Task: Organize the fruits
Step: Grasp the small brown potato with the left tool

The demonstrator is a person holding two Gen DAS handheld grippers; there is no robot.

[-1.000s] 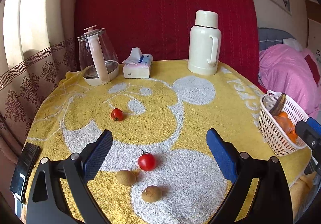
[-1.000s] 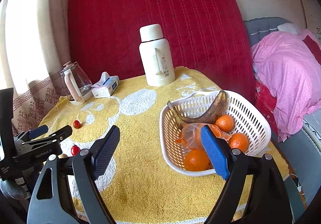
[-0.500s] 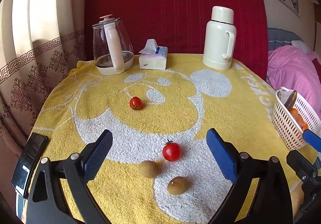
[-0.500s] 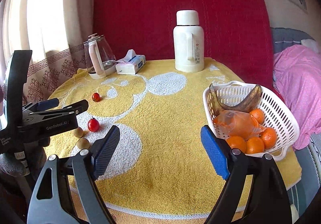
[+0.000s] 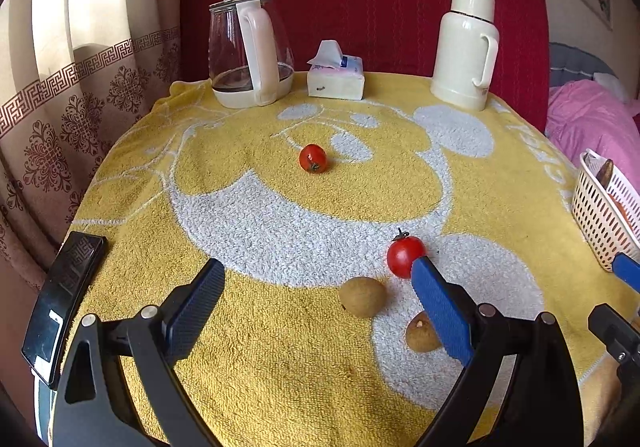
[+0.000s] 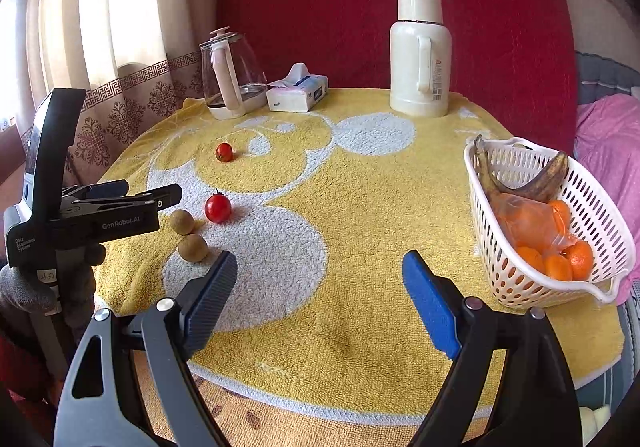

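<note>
Two red tomatoes lie on the yellow towel: a near one (image 5: 404, 255) (image 6: 217, 207) and a far one (image 5: 313, 158) (image 6: 224, 152). Two brown kiwis (image 5: 362, 296) (image 5: 422, 334) lie just in front of the near tomato; they also show in the right wrist view (image 6: 182, 221) (image 6: 193, 247). A white basket (image 6: 600, 223) (image 5: 600, 215) at the right edge holds a banana (image 6: 532, 183) and several oranges (image 6: 556, 259). My left gripper (image 5: 316, 299) (image 6: 156, 193) is open, low over the towel beside the kiwis. My right gripper (image 6: 318, 291) is open and empty near the table's front edge.
At the back stand a glass kettle (image 5: 250, 51) (image 6: 230, 73), a tissue box (image 5: 336, 77) (image 6: 296, 91) and a white thermos (image 5: 464, 47) (image 6: 420, 55). A curtain hangs left; a pink blanket (image 5: 588, 119) lies right. A red cover hangs behind.
Both grippers have swung to the left, so the fruits shift right in the left view and the basket shifts right in the right view. The left gripper has come closer to the kiwis and tomato.
</note>
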